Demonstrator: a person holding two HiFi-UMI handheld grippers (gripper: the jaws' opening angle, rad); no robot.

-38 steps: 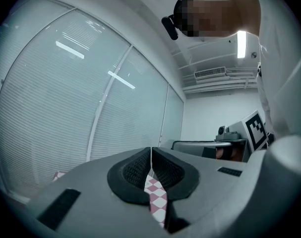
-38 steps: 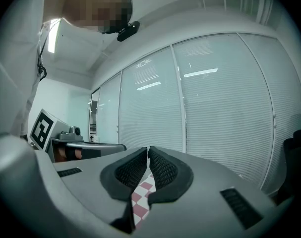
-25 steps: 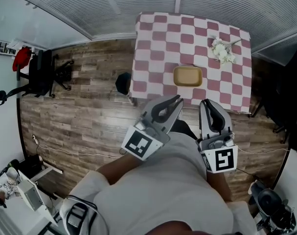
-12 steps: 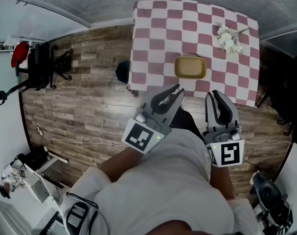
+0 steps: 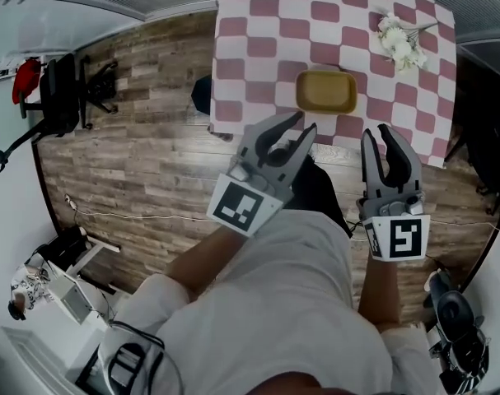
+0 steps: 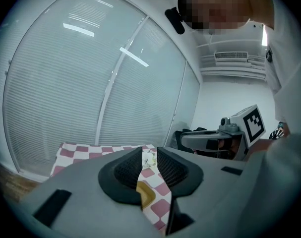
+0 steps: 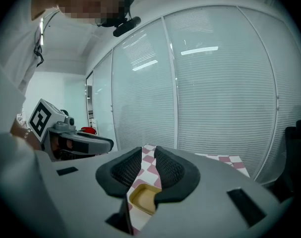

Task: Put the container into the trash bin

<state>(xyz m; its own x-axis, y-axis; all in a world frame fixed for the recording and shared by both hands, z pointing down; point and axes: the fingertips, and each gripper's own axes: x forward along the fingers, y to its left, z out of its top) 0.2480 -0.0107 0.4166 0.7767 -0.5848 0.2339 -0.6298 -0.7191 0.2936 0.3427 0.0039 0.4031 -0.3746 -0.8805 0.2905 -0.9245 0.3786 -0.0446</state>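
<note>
The shallow yellow container (image 5: 325,91) lies on the pink-and-white checked table (image 5: 258,39), near its front edge. A small black trash bin (image 5: 202,95) stands on the wooden floor at the table's left front corner. My left gripper (image 5: 304,123) hovers in front of the table, just short of the container, jaws a narrow gap apart and holding nothing. My right gripper (image 5: 383,130) hangs to the container's right, also slightly open and empty. Through each gripper's gap the container (image 6: 144,195) (image 7: 143,198) shows ahead and below.
White flowers (image 5: 402,44) lie at the table's far right. An office chair (image 5: 64,97) with a red item stands far left. A cable runs across the floor, and dark furniture borders the right edge. Blinds close off the wall behind the table.
The table and container have come closer and lower in the head view. Both grippers have advanced toward the table's front edge, their jaws as before.
</note>
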